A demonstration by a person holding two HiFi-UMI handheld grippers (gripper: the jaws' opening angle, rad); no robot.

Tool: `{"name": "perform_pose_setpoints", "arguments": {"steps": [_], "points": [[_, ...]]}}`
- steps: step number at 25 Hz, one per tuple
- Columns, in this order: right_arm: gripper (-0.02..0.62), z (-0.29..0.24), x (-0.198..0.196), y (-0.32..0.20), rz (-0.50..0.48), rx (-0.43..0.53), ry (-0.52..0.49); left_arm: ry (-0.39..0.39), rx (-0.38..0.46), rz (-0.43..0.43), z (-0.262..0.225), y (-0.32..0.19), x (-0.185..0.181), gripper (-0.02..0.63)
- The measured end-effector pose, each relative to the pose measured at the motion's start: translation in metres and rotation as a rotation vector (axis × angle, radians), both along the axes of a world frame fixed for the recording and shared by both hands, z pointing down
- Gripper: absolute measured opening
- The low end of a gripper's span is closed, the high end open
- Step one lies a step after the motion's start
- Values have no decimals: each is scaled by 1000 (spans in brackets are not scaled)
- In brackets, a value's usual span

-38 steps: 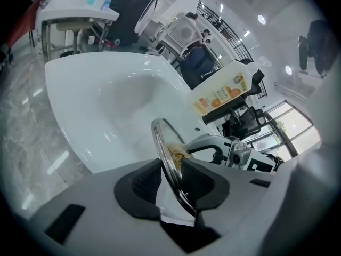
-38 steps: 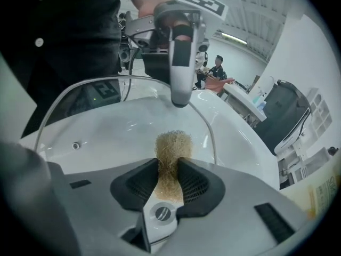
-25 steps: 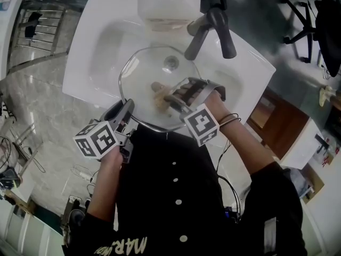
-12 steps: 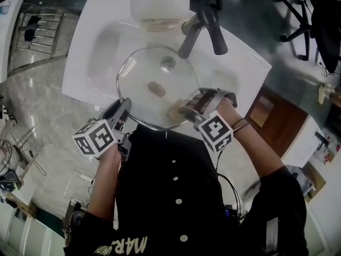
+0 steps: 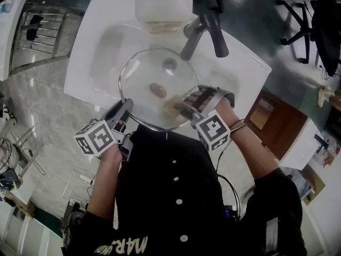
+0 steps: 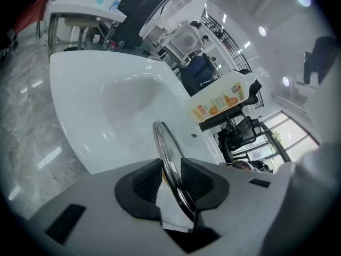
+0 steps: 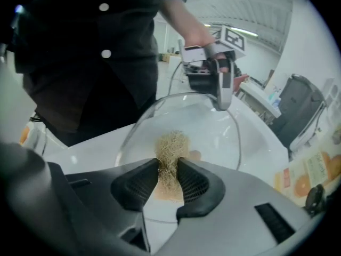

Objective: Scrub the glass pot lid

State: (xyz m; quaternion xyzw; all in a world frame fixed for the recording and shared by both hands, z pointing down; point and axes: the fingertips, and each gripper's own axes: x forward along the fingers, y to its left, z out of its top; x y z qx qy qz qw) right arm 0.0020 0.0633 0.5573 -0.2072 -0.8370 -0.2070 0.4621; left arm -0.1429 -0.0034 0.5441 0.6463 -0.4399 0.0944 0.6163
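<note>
Lid (image 5: 143, 80) clear glass, metal rim; left gripper (image 6: 170, 168) fingers clamp rim, right gripper (image 7: 168, 168) fingers pinch straw-coloured scrubber (image 7: 171, 143).

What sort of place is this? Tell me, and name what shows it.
Probably a wash station in an open, office-like hall rather than a home kitchen. It has a white basin sink with a dark faucet, a polished stone floor, and an office chair close by.
</note>
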Motion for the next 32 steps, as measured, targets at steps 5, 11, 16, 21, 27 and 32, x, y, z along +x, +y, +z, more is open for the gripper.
{"name": "perform_pose_setpoints", "arguments": {"steps": [5,11,16,21,27,32], "points": [[129,-6,-65,-48,132,173,-114,98,-2,-78,1,0,-3,120],[129,-2,-119,-72,212,181,-200,276,-39,-232,-1,-2,-2,108],[129,4,-122,-68,228,147,-198,428,-55,-334,-3,-3,-3,105],[127,2,-117,-51,174,106,-184,452,-59,-312,-2,-5,-5,104],[127,-2,-108,-28,130,78,-178,457,-75,-345,4,-4,-7,101],[126,-13,-97,-9,78,55,-180,455,-78,-346,5,-4,-6,100]]}}
